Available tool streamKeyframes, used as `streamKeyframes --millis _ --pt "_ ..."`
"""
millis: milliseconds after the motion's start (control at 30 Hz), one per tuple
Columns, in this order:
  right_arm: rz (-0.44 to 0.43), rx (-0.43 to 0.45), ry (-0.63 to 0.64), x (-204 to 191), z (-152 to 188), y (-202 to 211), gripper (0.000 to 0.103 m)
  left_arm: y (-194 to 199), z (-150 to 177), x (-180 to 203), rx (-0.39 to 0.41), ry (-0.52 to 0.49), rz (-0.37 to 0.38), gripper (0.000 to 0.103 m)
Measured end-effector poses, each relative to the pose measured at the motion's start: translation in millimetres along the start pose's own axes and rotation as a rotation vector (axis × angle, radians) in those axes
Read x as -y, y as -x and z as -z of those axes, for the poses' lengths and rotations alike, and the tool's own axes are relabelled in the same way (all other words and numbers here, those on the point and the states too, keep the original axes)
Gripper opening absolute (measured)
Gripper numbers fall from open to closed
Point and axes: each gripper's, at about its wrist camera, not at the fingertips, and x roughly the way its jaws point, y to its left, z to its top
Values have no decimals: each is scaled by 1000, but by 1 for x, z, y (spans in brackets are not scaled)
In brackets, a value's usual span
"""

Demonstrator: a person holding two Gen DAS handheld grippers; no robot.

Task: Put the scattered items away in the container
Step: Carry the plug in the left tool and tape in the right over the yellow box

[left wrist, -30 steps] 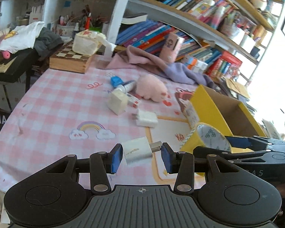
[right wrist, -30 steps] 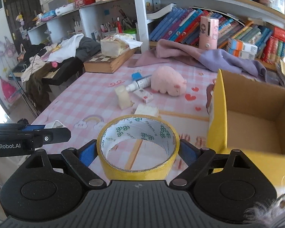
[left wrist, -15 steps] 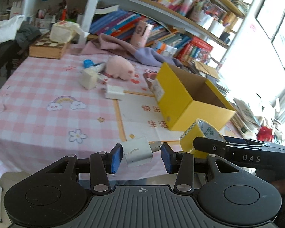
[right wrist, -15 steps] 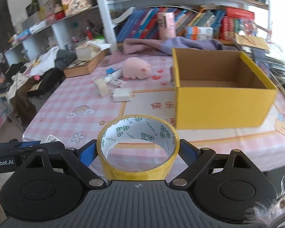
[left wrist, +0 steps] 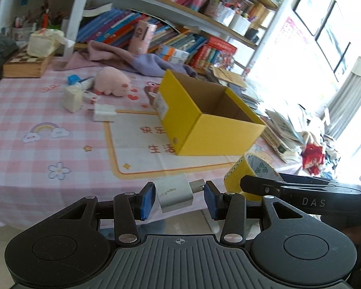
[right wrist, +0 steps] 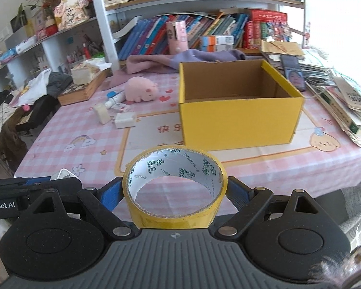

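My left gripper [left wrist: 179, 198] is shut on a small white charger plug [left wrist: 174, 192], held end to end between the blue pads above the table's near edge. My right gripper [right wrist: 174, 192] is shut on a roll of yellow tape [right wrist: 170, 219], its hole facing up. The open yellow cardboard box [right wrist: 238, 120] [left wrist: 204, 125] stands on the pink checked tablecloth ahead of both; the inside that shows is bare. Left of the box lie a pink plush pig [right wrist: 142, 91], a white adapter block [right wrist: 125, 120], a cream block [right wrist: 102, 113], a blue-capped tube [right wrist: 114, 98] and a small red-and-white packet [right wrist: 120, 107].
A chessboard box [left wrist: 24, 63] and a purple cloth [left wrist: 137, 60] lie at the table's back, below crowded bookshelves. Stacked books and papers [right wrist: 344, 101] and a phone [right wrist: 293, 74] crowd the right side beyond the box. Both grippers hang side by side at the near table edge.
Both grippers have pulled back and swung right, so the yellow box now shows whole ahead of them. The charger plug and the tape roll stay gripped as before.
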Motion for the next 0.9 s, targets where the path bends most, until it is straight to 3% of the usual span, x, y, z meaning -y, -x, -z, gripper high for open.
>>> streamKeyframes --millis 600,900 --pt "135 26 -131 70 6 17 89 -55 -14 62 -59 -137 138 43" --pt "155 116 -52 93 -26 5 89 -73 -47 83 11 -225 145 43"
